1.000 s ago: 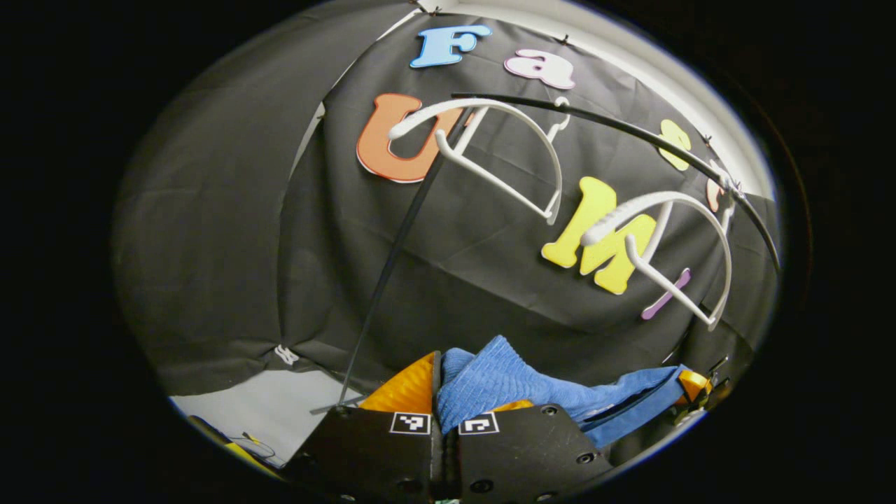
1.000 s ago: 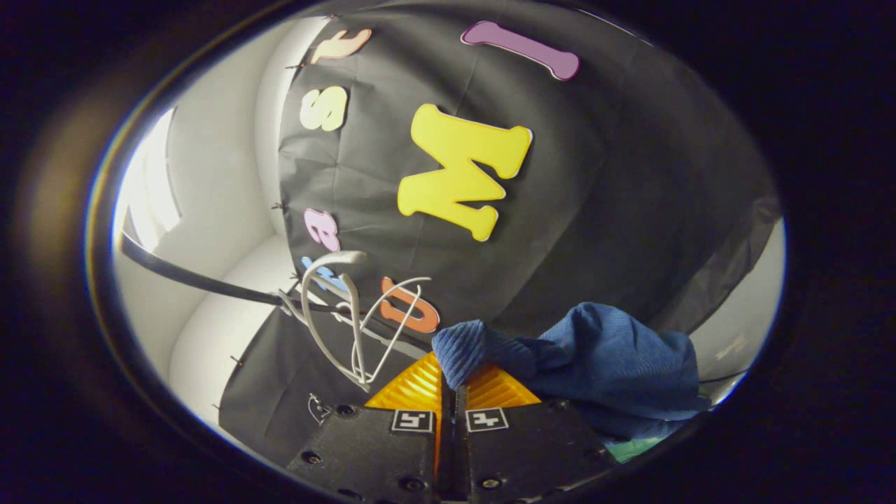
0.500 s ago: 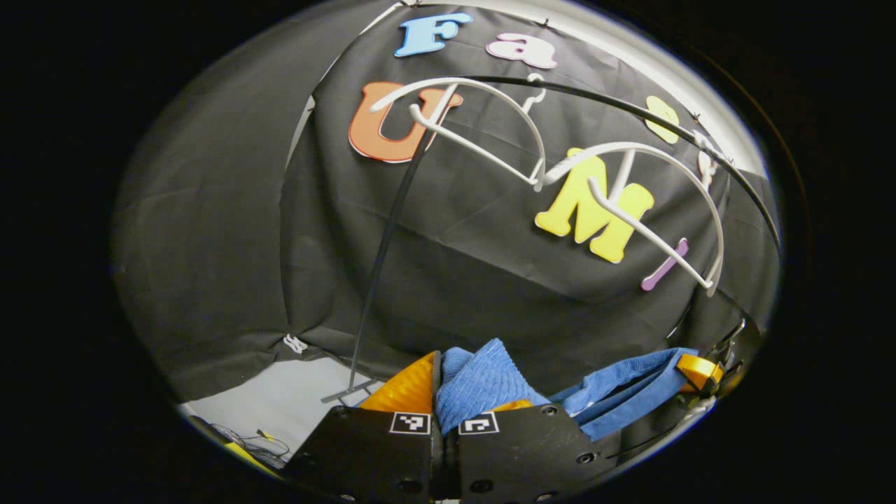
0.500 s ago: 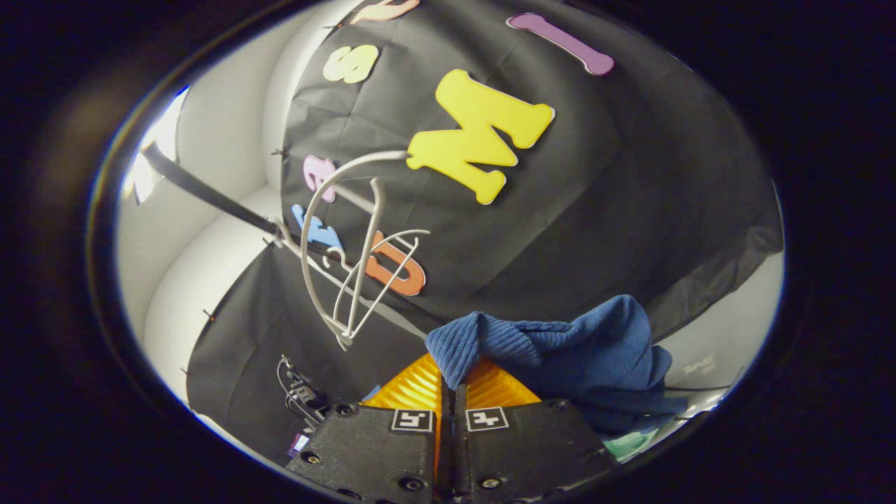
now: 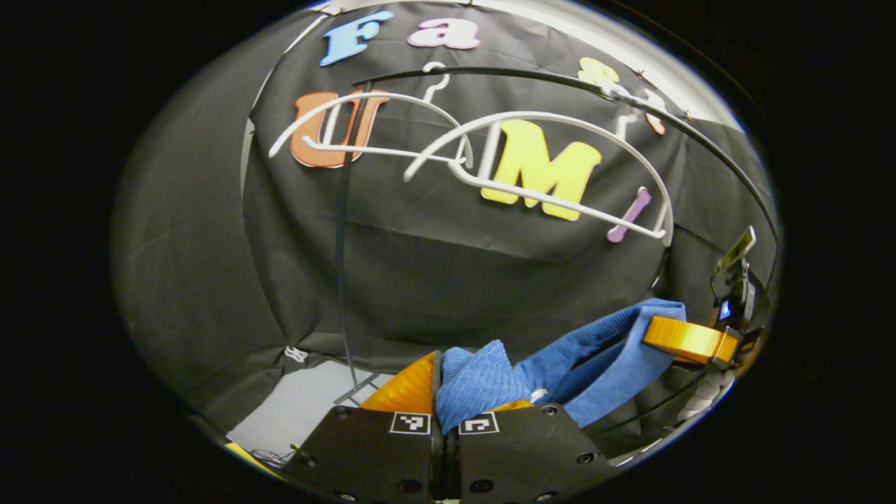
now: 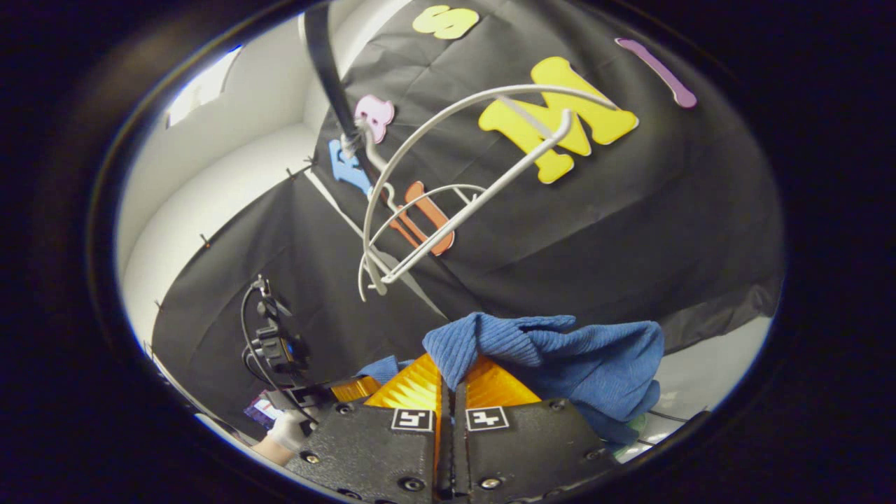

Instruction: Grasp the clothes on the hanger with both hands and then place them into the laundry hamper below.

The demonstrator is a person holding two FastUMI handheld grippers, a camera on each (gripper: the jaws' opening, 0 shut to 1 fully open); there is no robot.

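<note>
A blue ribbed garment [image 5: 490, 381] hangs between both grippers, off the hangers. My left gripper [image 5: 441, 392] is shut on one bunched end of it. From there the cloth stretches right to the right gripper [image 5: 689, 339], which pinches the other end. In the right gripper view, my right gripper [image 6: 451, 381] is shut on the blue garment [image 6: 560, 350], which drapes to the right. The left gripper [image 6: 350, 388] appears low at the left, with a gloved hand [image 6: 287, 430] behind it. Two bare white hangers [image 5: 539, 161] hang on a black rail [image 5: 560, 80] above.
The white hangers [image 6: 448, 189] and the black rail [image 6: 325, 63] stand above and left in the right gripper view. A thin black upright pole [image 5: 343, 238] runs down to a pale floor [image 5: 294, 409]. A green patch [image 6: 633, 427] peeks out under the garment.
Both gripper views have swung, so the hangers and rail shifted across the frames. The garment now stretches more tautly between the grippers, and the other gripper looms nearer in each view.
</note>
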